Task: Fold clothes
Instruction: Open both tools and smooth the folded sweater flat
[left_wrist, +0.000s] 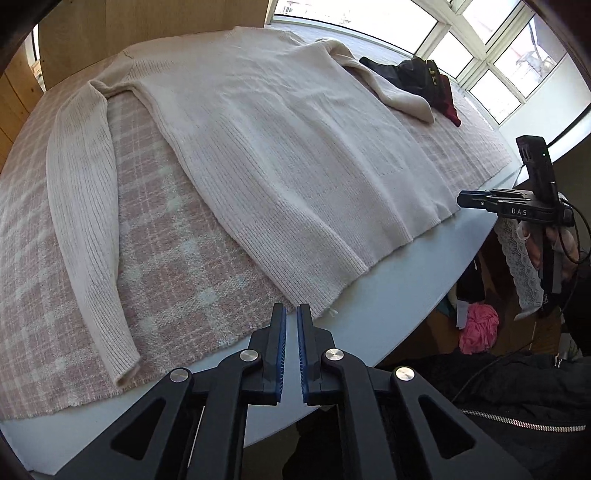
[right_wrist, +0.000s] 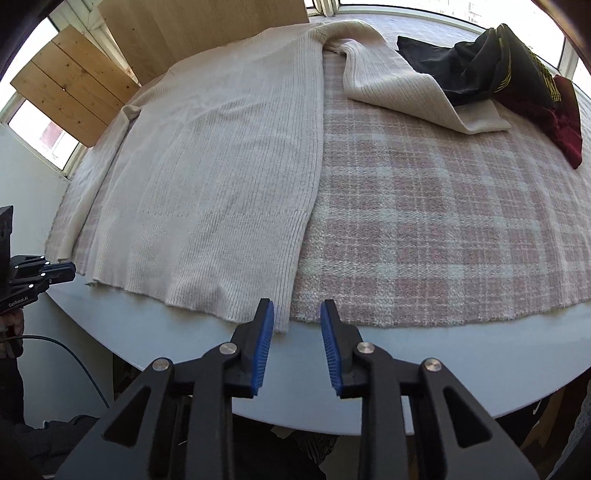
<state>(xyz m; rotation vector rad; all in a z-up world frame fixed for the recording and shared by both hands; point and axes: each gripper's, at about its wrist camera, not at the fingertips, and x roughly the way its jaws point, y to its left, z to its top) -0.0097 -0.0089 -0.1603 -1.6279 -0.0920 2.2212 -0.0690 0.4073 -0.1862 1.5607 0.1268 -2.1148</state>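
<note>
A cream knit sweater (left_wrist: 280, 147) lies spread flat on a pink plaid blanket (left_wrist: 166, 266), with its hem along the table's near edge. One sleeve (left_wrist: 81, 221) runs down the left side. The other sleeve (right_wrist: 406, 88) is bent across the blanket. My left gripper (left_wrist: 291, 308) hovers just in front of the hem's left corner, jaws a narrow slit apart, nothing between them. My right gripper (right_wrist: 297, 312) is open at the hem's right corner (right_wrist: 280, 325), which lies beside its left finger; the pads do not press on it. Each gripper appears at the edge of the other's view: the right gripper (left_wrist: 461, 199) and the left gripper (right_wrist: 70, 271).
Black and maroon garments (right_wrist: 517, 77) are piled at the blanket's far right. The white table edge (right_wrist: 443, 354) runs just under both grippers. A pink cloth (left_wrist: 478, 326) lies on the floor at the right. Wood panels (right_wrist: 74, 85) and windows stand behind the table.
</note>
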